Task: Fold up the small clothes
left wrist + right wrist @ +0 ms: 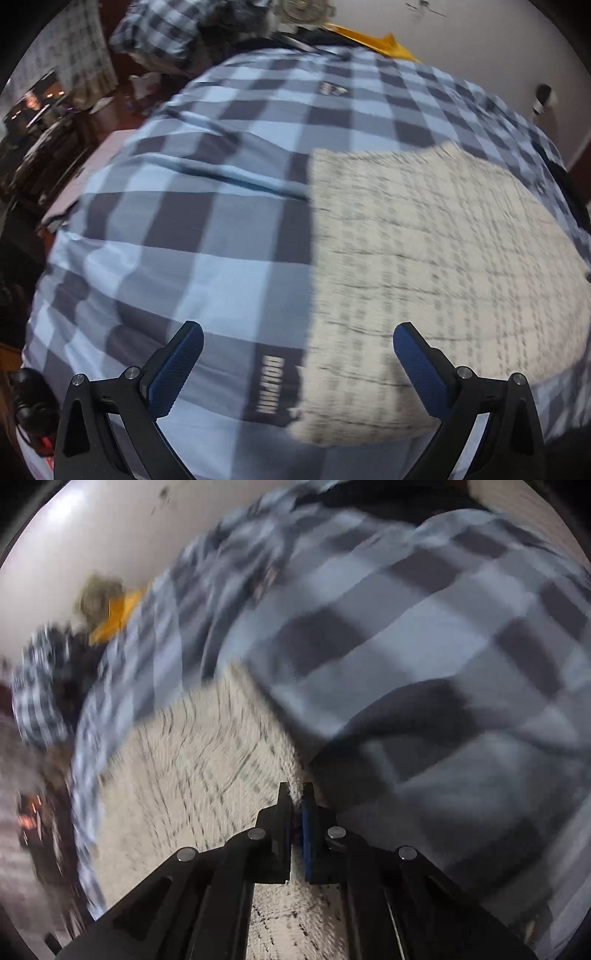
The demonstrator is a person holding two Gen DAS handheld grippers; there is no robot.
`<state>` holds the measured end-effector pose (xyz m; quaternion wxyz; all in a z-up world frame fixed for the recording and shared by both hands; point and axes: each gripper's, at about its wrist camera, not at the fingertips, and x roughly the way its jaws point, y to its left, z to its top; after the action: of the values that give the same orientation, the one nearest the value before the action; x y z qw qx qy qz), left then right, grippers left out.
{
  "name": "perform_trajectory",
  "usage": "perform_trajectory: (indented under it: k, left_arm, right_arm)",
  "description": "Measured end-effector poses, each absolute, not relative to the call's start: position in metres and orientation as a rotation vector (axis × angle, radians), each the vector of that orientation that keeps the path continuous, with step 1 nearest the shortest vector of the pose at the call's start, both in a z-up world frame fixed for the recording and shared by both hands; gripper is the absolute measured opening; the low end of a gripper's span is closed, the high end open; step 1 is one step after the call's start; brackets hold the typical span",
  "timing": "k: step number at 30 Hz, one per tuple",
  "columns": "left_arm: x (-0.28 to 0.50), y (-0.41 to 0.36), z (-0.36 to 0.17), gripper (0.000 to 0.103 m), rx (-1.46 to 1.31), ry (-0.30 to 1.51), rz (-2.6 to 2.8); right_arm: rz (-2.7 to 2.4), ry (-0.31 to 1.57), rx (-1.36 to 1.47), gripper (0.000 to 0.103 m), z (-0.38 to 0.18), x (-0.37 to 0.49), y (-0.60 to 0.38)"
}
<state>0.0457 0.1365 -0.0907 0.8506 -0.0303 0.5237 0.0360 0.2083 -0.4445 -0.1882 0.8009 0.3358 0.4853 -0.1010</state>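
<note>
A small cream cloth with a thin dark grid pattern [436,266] lies flat on a blue and grey checked bedspread [207,229]. My left gripper [297,349] is open and empty, hovering above the cloth's near left edge. My right gripper [295,794] is shut on the edge of the same cream cloth [207,760], which spreads out to its left in the right wrist view. Both views are blurred by motion.
A checked pillow [155,33] and a yellow object [384,42] sit at the far end of the bed. Dark furniture [44,140] stands to the left of the bed. A white wall [85,542] lies beyond the bed.
</note>
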Motion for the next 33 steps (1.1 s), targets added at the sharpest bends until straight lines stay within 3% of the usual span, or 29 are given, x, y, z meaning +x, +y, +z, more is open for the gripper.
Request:
perform_trajectory:
  k: [6,9,10,12,13,14,17,22,27,28,30,31,32,33]
  left_arm:
    - [0.044,0.139,-0.099,0.103,-0.05,1.131,0.086]
    - [0.041,0.125,-0.095,0.103,0.055,1.097,0.091]
    - [0.04,0.118,-0.092,0.103,0.093,1.082,0.083]
    - [0.039,0.101,-0.09,0.103,0.157,1.048,0.041]
    - [0.04,0.091,-0.089,0.103,0.183,1.034,0.008]
    - [0.042,0.081,-0.09,0.103,0.202,1.02,-0.03]
    - [0.046,0.046,-0.098,0.103,0.22,1.006,-0.207]
    - [0.059,0.02,-0.152,0.103,0.344,1.119,-0.245]
    - [0.072,0.058,-0.161,0.103,0.135,1.192,-0.204]
    - [0.074,0.066,-0.16,0.103,0.113,1.198,-0.177]
    - [0.074,0.075,-0.158,0.103,0.102,1.198,-0.166]
    - [0.074,0.077,-0.157,0.103,0.122,1.194,-0.143]
    - [0.073,0.079,-0.155,0.103,0.143,1.183,-0.115]
    - [0.072,0.08,-0.155,0.103,0.153,1.174,-0.101]
  right_arm:
    - [-0.355,1.154,0.523,0.002,-0.203,0.193,-0.439]
    - [-0.665,1.241,0.288,0.012,-0.198,0.186,-0.445]
    - [-0.685,1.201,0.299,0.019,-0.188,0.179,-0.448]
    - [-0.657,1.091,0.396,0.053,-0.164,0.164,-0.445]
    - [-0.631,1.05,0.432,0.081,-0.155,0.16,-0.439]
    - [-0.581,1.012,0.452,0.087,-0.145,0.158,-0.425]
    - [-0.364,1.006,0.409,0.087,-0.137,0.186,-0.37]
    - [0.089,1.271,0.263,0.087,-0.188,0.229,-0.273]
    - [0.105,1.351,0.167,0.084,-0.223,0.236,-0.271]
    - [0.091,1.332,0.194,0.076,-0.222,0.235,-0.283]
    - [0.042,1.312,0.353,0.043,-0.219,0.229,-0.316]
    - [-0.011,1.303,0.476,0.013,-0.219,0.221,-0.341]
    - [-0.051,1.292,0.564,0.001,-0.219,0.212,-0.357]
    - [-0.151,1.266,0.643,0.002,-0.216,0.198,-0.381]
